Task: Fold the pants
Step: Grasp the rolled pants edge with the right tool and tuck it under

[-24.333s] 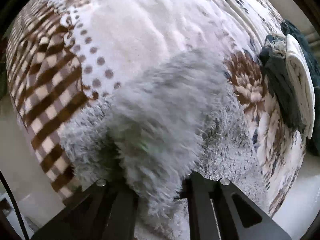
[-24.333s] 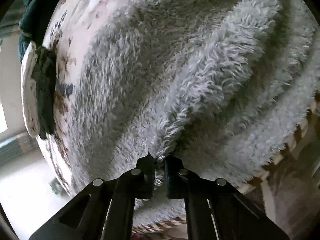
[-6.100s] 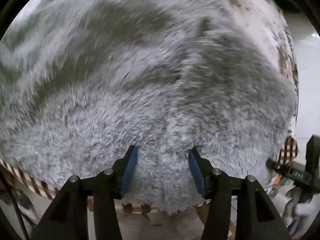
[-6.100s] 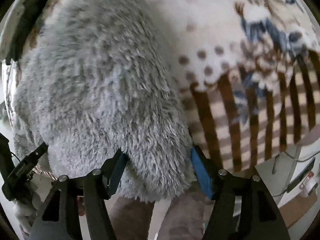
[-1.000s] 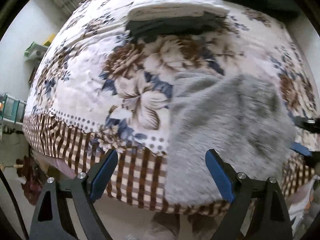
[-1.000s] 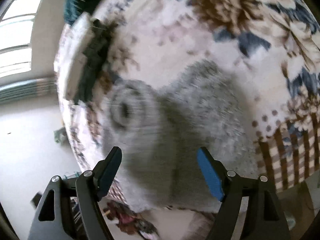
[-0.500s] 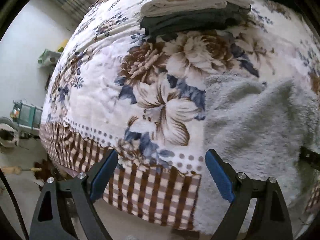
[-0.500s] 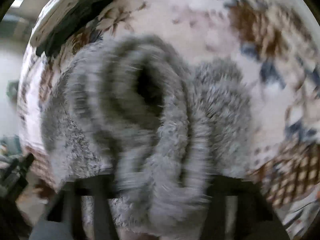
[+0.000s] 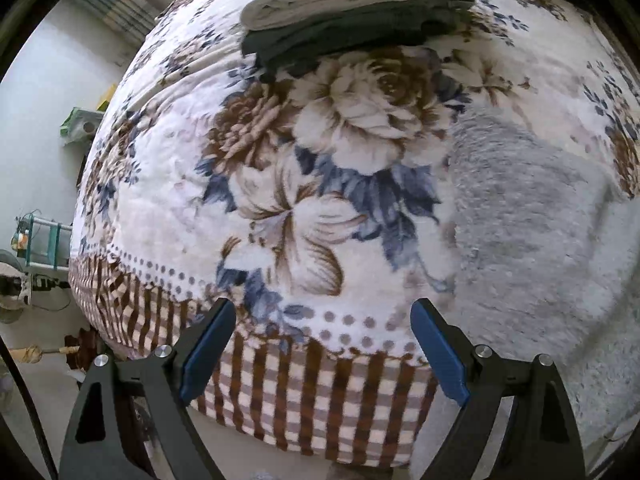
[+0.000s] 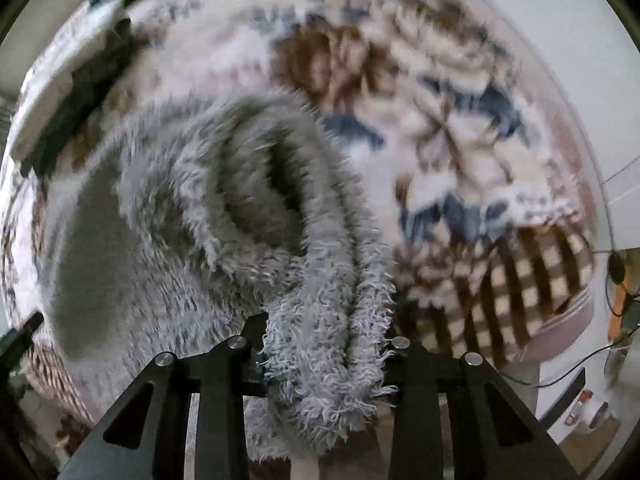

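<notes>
The grey fleece pants (image 10: 192, 216) lie bundled at the near edge of the bed (image 9: 304, 184). A thick fold is clamped in the right tool (image 10: 324, 344). The left tool (image 9: 320, 344) is held wide, empty, over the bedspread. Folding is judged well advanced; placing beside the folded stack (image 9: 352, 12) seems outstanding.

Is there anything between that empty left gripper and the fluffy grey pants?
Nothing visible. The left gripper hangs open over bare flowered blanket, and the grey pants lie just to its right. The folded clothes sit farther back.
</notes>
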